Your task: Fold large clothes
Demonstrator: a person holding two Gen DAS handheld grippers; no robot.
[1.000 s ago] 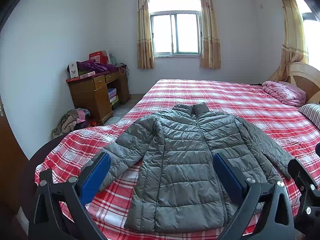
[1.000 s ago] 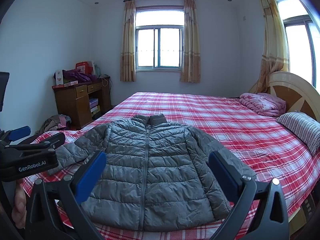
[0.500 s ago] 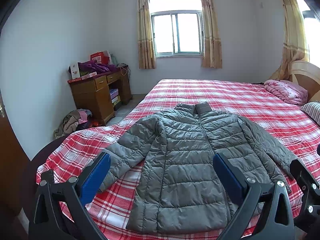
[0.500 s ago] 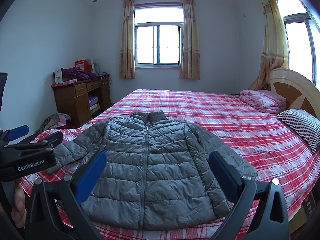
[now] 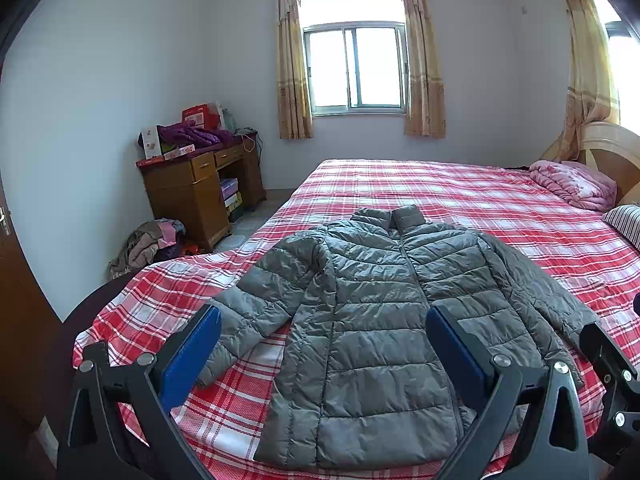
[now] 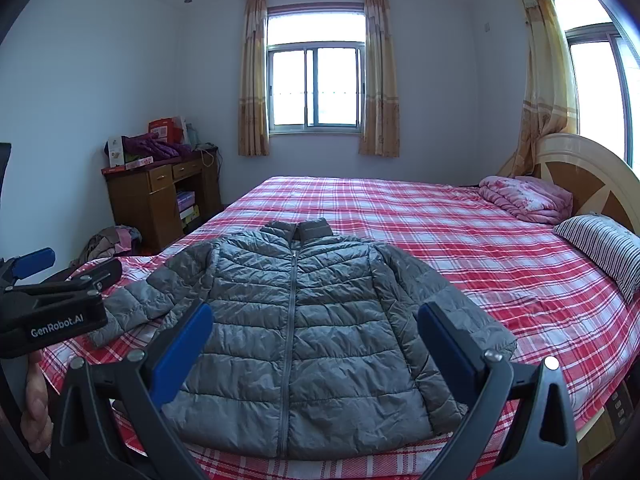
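Soft daylight enters through the far window [image 5: 356,66], which is blown out to white, and a second glaring window [image 6: 596,96] on the right. Both views are sharp, with walls curving and corners darkening at the edges.

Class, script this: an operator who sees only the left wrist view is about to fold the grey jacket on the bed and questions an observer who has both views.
Operator: The other gripper hides the end of the sleeve at my right edge. Is it flat?
Observer: Yes. In the right wrist view the grey puffer jacket has that sleeve's cuff lying flat on the plaid bedsheet.
Operator: My view cuts off the pillow. Is it in the way?
Observer: No. The striped pillow lies whole by the headboard, well apart from the jacket.
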